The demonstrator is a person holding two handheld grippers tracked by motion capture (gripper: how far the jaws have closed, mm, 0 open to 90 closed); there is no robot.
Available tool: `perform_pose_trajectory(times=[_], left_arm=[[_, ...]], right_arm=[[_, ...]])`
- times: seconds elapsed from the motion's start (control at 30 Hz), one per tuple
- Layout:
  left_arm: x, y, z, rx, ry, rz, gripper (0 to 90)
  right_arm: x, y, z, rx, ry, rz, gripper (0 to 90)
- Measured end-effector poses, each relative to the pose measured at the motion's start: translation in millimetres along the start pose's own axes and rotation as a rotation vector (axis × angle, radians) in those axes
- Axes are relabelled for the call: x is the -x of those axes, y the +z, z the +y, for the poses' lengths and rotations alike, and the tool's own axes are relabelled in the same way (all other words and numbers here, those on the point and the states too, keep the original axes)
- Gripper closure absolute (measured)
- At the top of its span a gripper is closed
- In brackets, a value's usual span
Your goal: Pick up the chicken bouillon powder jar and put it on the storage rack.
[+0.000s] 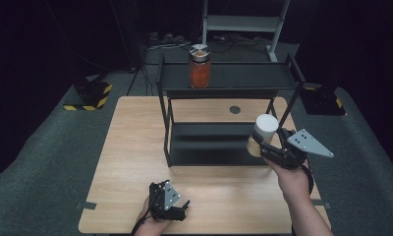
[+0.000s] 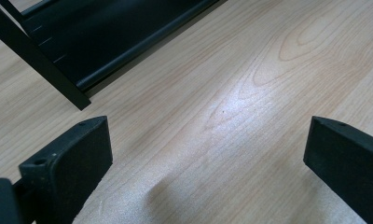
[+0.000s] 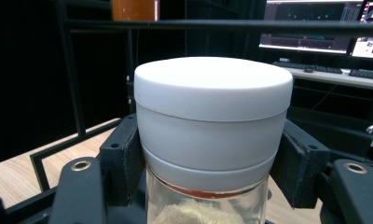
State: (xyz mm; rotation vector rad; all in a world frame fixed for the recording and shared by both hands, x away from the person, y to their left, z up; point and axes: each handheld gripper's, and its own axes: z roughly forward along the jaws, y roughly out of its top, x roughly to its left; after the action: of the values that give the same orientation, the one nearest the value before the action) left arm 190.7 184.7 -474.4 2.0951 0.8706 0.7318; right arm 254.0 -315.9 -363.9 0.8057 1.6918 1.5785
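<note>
We view, from above, a light wooden table (image 1: 135,162) w/ a black two-tier shelf rack (image 1: 224,78) standing on its far half; the rack's lower tier sits just above the tabletop, its upper tier raised on thin black posts. On the upper tier, left of centre, stands an orange-filled jar (image 1: 200,66) w/ a silver lid, upright. At the table's right side, in front of the rack's right post, we see the right gripper (image 1: 269,143) held above the tabletop by the person's right hand, its grey three-cornered plate pointing right. Its jaws are closed on a white-lidded jar (image 3: 212,116): in the right gripper view, the two black pads press the jar from both sides just below the lid, at the white collar, w/ the lid rising clear above the jaws and the clear glass body, pale contents visible, hanging below them. The jar is upright and off the table. Near the front edge, left of centre, the left gripper (image 2: 208,154) rests low over bare wood, jaws spread wide w/ nothing betw. them, well apart from both jars.
</note>
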Motion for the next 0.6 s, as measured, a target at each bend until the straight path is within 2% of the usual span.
perform_pose_trajectory(times=[0.6], left_arm=[[0.7, -0.6, -1.0, 0.006, 0.002, 0.003, 1.2]], right_arm=[[3.4, 3.8, 28.6, 0.038, -0.012, -0.012, 33.7]])
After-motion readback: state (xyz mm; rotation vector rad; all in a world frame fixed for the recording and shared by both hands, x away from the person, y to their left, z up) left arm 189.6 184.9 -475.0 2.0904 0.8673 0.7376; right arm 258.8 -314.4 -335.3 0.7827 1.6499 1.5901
